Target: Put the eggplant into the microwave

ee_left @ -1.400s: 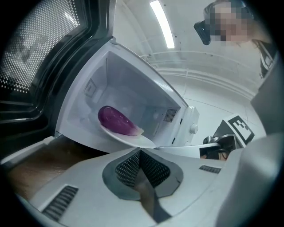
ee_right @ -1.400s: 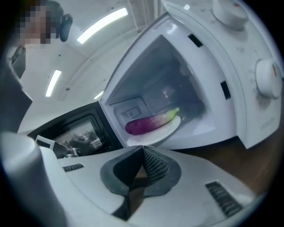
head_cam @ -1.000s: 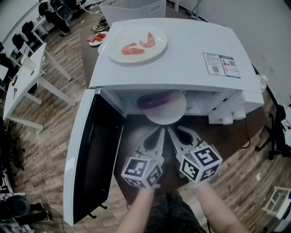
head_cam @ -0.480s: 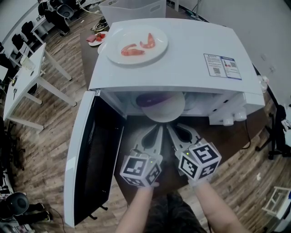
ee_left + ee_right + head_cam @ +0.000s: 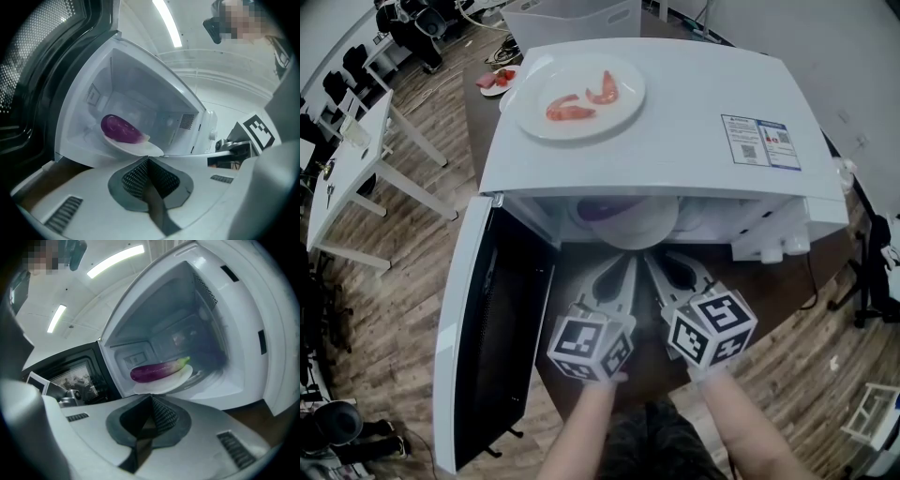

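Observation:
A purple eggplant (image 5: 602, 208) (image 5: 121, 130) (image 5: 157, 371) lies on a white plate (image 5: 649, 232) (image 5: 140, 147) (image 5: 165, 383). The plate sits in the mouth of the open white microwave (image 5: 675, 112), mostly under its top. My left gripper (image 5: 628, 263) (image 5: 148, 159) and right gripper (image 5: 651, 263) (image 5: 151, 398) sit side by side at the plate's near rim. Both have their jaws closed on that rim. The microwave door (image 5: 478, 337) hangs wide open to the left.
A second white plate (image 5: 619, 111) holding red shrimp pieces (image 5: 581, 94) rests on top of the microwave. The microwave stands on a brown table (image 5: 769, 281). White desks (image 5: 356, 159) and chairs stand on the wooden floor at the left.
The plate with the eggplant has slid deeper into the microwave, and less of it shows below the top edge. Both grippers moved slightly forward with it.

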`<state>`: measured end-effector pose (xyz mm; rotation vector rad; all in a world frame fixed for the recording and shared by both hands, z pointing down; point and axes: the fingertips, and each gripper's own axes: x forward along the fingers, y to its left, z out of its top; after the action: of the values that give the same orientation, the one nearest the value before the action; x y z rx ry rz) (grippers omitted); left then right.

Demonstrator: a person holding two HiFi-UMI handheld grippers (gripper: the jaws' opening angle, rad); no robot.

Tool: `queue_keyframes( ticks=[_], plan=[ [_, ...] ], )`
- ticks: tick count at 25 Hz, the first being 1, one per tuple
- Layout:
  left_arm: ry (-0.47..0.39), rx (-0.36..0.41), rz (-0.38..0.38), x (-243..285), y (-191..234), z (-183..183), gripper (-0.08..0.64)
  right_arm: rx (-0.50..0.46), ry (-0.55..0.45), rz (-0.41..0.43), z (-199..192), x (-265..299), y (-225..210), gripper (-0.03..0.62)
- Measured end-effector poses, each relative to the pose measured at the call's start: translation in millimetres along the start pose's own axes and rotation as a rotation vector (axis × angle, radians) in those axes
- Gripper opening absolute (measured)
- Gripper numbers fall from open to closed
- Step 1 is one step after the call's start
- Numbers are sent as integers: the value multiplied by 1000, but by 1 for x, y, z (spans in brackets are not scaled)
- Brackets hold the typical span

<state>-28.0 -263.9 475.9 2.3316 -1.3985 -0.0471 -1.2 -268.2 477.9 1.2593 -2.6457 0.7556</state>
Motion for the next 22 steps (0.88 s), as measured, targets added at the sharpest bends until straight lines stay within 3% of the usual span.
queue_keyframes(
  ticks=[22],
  plan=[
    [19, 2, -14, 23, 4, 6, 2, 13, -7, -9, 9, 12, -14, 2]
  ],
)
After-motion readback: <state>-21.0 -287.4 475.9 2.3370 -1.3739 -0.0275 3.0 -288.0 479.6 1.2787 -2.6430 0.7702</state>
